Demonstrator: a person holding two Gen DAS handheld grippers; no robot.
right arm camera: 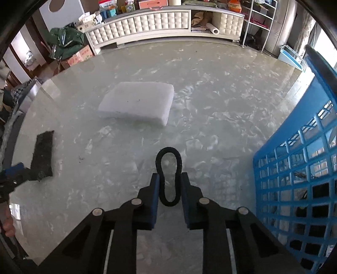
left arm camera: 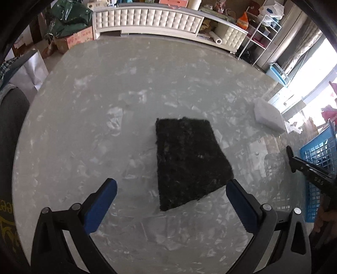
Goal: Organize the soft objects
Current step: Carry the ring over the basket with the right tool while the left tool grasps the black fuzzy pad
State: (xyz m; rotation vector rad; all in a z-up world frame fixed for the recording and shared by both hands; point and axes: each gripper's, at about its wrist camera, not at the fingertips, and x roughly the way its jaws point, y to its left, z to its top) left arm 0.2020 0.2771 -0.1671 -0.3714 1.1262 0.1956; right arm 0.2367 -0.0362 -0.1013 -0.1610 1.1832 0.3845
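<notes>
A black scouring pad (left arm camera: pixel 189 162) lies flat on the marble table, just ahead of my left gripper (left arm camera: pixel 171 185), which is open and empty with its right finger beside the pad's near corner. The pad also shows in the right wrist view (right arm camera: pixel 43 156). My right gripper (right arm camera: pixel 168 179) is shut on a black elastic loop (right arm camera: pixel 168 166), squeezed between its pads above the table. A white sponge block (right arm camera: pixel 138 103) lies farther out; it also shows in the left wrist view (left arm camera: pixel 268 117). A blue plastic basket (right arm camera: pixel 294 168) stands to the right.
The round marble table (left arm camera: pixel 105 116) has its curved edge at left. A white tufted cabinet (left arm camera: pixel 147 20) and a wire shelf (left arm camera: pixel 263 31) stand beyond the table. Boxes and a green bag (left arm camera: pixel 67 19) sit on the floor at left.
</notes>
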